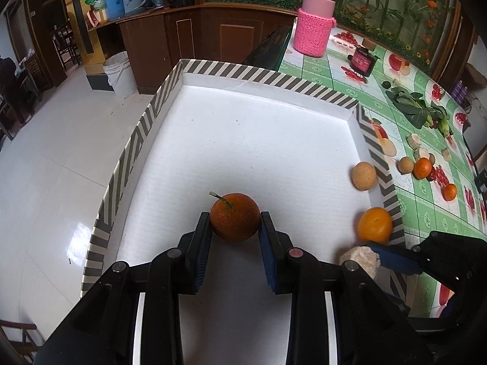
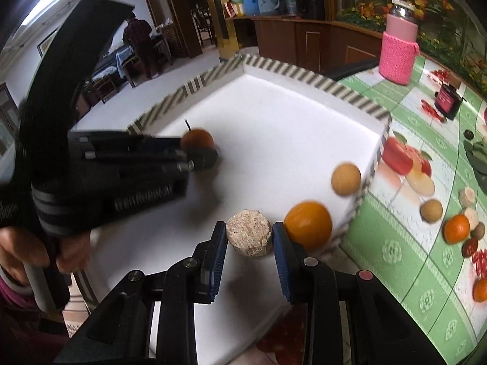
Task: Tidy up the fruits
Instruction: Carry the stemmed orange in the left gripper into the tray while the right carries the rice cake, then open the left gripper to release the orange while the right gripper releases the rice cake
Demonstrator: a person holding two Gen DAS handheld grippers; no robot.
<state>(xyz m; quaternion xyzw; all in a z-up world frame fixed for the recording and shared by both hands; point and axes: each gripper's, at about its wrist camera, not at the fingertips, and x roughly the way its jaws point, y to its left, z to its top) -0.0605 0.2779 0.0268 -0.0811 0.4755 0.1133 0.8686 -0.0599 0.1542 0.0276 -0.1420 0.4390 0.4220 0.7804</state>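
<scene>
A dark orange with a stem [image 1: 235, 217] sits between the pads of my left gripper [image 1: 235, 223], which is shut on it low over the white floor of the striped-rim tray [image 1: 258, 74]. My right gripper [image 2: 249, 238] is shut on a beige cylindrical chunk [image 2: 249, 237] near the tray's right side. Beside it in the tray lie a bright orange [image 2: 308, 224] and a tan round fruit [image 2: 346, 179]. In the right wrist view, the left gripper [image 2: 202, 152] appears side-on with its orange [image 2: 197, 139]. In the left wrist view, the right gripper [image 1: 377, 255] enters at the lower right, still on the chunk [image 1: 360, 258].
On the green fruit-print tablecloth [image 1: 404, 200] right of the tray lie a small tan fruit [image 1: 406, 164], two tangerines [image 1: 423, 168], pale chunks [image 1: 414, 140] and leafy greens [image 1: 417, 106]. A pink-sleeved bottle [image 1: 315, 27] and a dark jar [image 1: 362, 60] stand at the back. A person's hand [image 2: 30, 252] grips the left handle.
</scene>
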